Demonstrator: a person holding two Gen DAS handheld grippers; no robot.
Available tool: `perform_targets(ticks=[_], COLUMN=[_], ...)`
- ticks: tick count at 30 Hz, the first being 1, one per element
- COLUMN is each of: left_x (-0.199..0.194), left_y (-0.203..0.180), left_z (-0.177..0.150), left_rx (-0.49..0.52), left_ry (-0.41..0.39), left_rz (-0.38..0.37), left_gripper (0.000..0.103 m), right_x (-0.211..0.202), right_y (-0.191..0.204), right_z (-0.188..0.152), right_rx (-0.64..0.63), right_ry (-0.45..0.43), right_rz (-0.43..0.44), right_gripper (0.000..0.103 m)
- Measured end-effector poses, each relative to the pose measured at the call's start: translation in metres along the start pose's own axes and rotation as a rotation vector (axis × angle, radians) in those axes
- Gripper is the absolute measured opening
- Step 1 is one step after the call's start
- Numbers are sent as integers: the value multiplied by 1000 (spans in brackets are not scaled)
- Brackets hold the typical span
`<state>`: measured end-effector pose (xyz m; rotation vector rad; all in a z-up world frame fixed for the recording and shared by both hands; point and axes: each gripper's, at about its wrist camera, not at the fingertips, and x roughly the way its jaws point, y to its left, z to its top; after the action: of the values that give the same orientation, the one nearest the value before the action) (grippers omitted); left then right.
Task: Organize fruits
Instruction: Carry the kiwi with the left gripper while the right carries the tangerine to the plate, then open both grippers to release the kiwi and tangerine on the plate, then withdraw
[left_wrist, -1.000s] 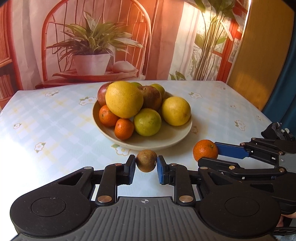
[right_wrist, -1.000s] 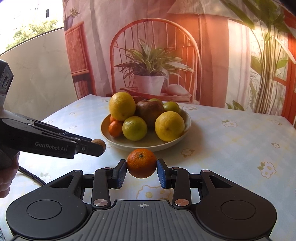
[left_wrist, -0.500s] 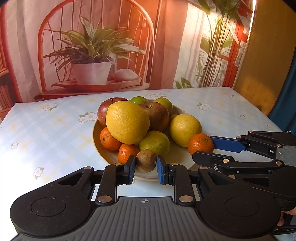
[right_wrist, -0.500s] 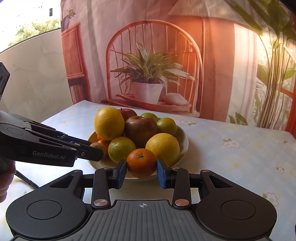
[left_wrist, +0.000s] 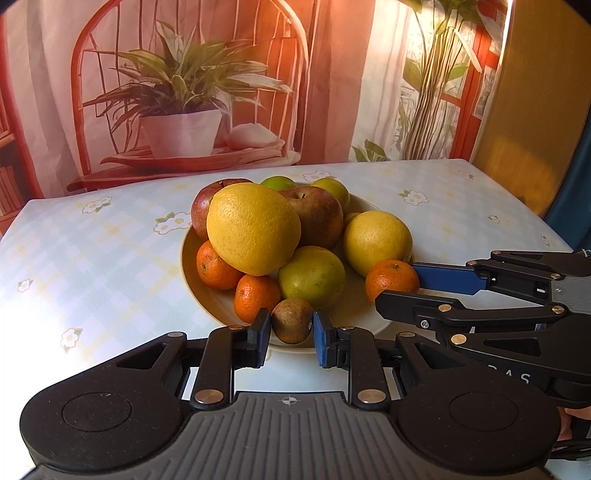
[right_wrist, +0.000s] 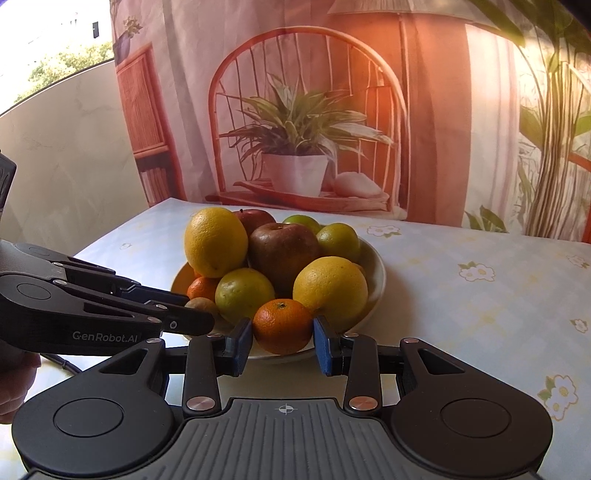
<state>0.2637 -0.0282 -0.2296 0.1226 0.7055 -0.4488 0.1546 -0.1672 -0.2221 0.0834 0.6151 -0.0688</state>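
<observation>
Left hand-held gripper (left_wrist: 290, 330): clamped on kiwi (left_wrist: 291, 320), now over the near rim of the fruit bowl (left_wrist: 190, 266), previously over bare bench (left_wrist: 92, 266). Right hand-held gripper (right_wrist: 283, 341): clamped on tangerine (right_wrist: 283, 325), likewise advanced to the bowl's near edge.

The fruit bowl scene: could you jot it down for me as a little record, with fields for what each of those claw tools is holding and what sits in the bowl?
left gripper: shut on a small brown kiwi, at the bowl's near rim
right gripper: shut on a small orange mandarin, at the bowl's near rim
bowl: shallow cream ceramic bowl on a pale flowered tablecloth
in the bowl: large yellow citrus on top, red-brown apples, green and yellow citrus, small mandarins
backdrop: printed curtain showing a potted plant on a chair
</observation>
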Motion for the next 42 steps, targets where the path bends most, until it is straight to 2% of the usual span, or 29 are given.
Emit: perform_targets(ticks=[3, 22, 24, 25, 26, 30, 31, 32, 34, 35, 39, 41, 42], left_x=[0, -10, -17, -20, -24, -46, -51, -57, -69, -74, -96, -109, -114], left_y=[0, 2, 4, 5, 6, 11, 12, 13, 15, 15, 17, 16, 15], left_z=[-1, -1, -1, 0, 0, 0, 0, 0, 0, 1, 1, -1, -1], left_rx=[5, -12, -20, -23, -26, -32, -35, -40, -49, -54, -65, -66, -66], left_ry=[-3, -24, -32, -37, -45, -80, -84, -92, -114, -125, -153, -170, -175], left_rz=[1, 14, 15, 20, 26, 23, 24, 28, 24, 17, 13, 20, 23], left_gripper=[27, 28, 36, 48, 55, 60, 69, 79, 87, 90, 95, 97, 97], right_x=[1, -4, -8, -11, -14, -27, -31, -35, -44, -48, -68, -77, -82], right_y=[4, 8, 8, 7, 7, 7, 8, 8, 9, 10, 12, 12, 12], right_z=[0, 1, 2, 2, 3, 8, 9, 10, 12, 13, 15, 17, 18], right_rx=[-16, -12, -3, 3, 9, 27, 30, 33, 39, 40, 60, 76, 83], right_ry=[-1, 21, 20, 17, 15, 3, 1, -1, -4, -5, -16, -15, -15], right_rz=[-2, -46, -51, -52, -53, -71, -76, -82, -93, -100, -115, -110, -110], right_gripper=[30, 29, 29, 29, 29, 30, 30, 32, 42, 52, 83, 96, 99])
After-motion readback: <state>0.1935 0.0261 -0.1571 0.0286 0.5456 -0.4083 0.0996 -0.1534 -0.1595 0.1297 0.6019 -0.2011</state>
